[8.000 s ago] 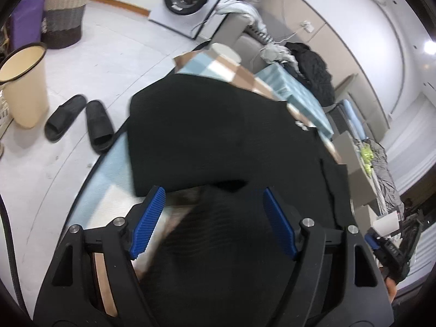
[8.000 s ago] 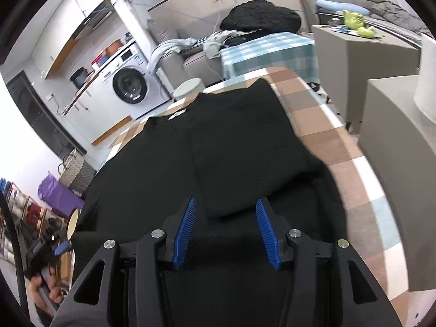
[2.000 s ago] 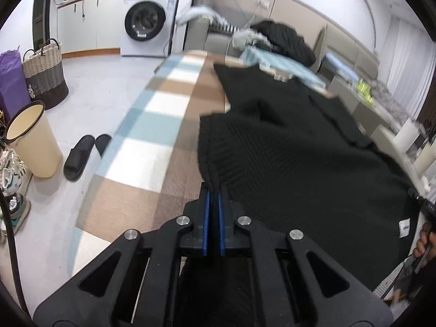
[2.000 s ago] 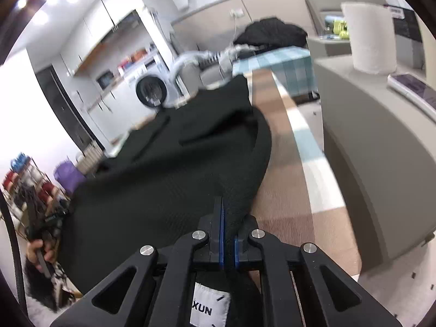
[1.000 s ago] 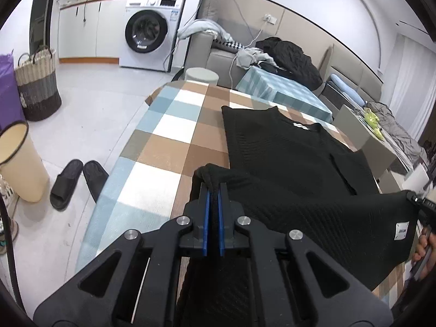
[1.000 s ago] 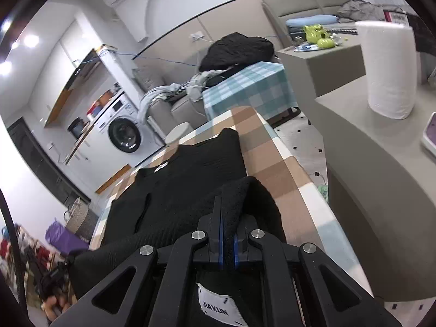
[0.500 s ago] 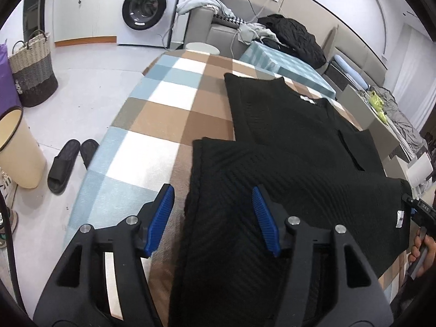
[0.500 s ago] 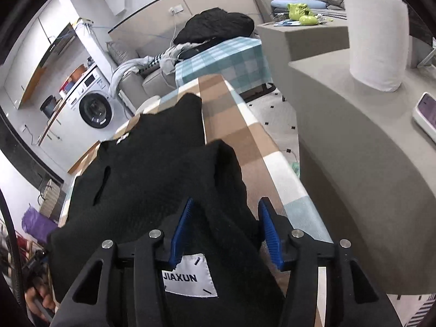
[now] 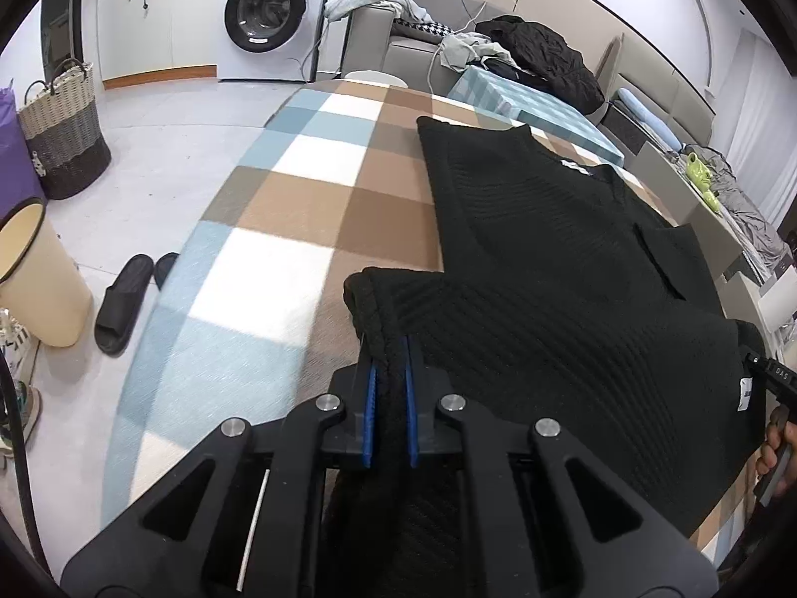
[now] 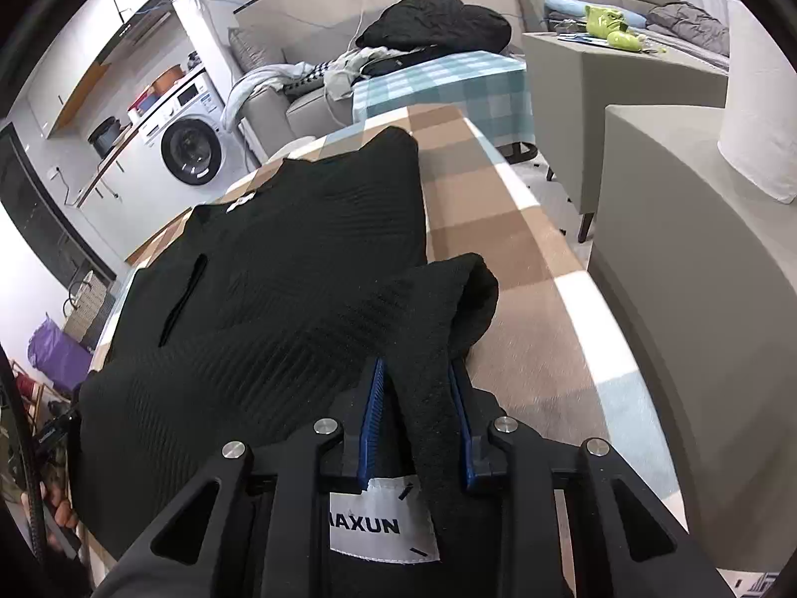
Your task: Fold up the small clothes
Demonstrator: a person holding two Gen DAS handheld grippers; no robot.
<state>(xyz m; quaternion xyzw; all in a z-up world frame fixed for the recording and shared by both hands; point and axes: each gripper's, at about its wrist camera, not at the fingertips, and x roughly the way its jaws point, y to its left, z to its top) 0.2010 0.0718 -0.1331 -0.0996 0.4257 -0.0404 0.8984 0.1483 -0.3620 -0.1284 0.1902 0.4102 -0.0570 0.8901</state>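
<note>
both claws pinch the near hem corners of the black sweater (image 9: 573, 269) — left claw (image 9: 387, 378), right claw (image 10: 417, 398) — mid-fold, so next carry it ahead toward the collar over the bench (image 9: 309, 209).

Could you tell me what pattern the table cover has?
Brown, white and light-blue checks on the table cover, clearest in the left wrist view.

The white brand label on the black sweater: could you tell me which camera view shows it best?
The right wrist view: the label sits large behind the right gripper, lettering readable. In the left wrist view it is a tiny, unreadable patch.

White label (image 10: 383, 523) — first letters hidden behind the right gripper (image 10: 417, 428).
</note>
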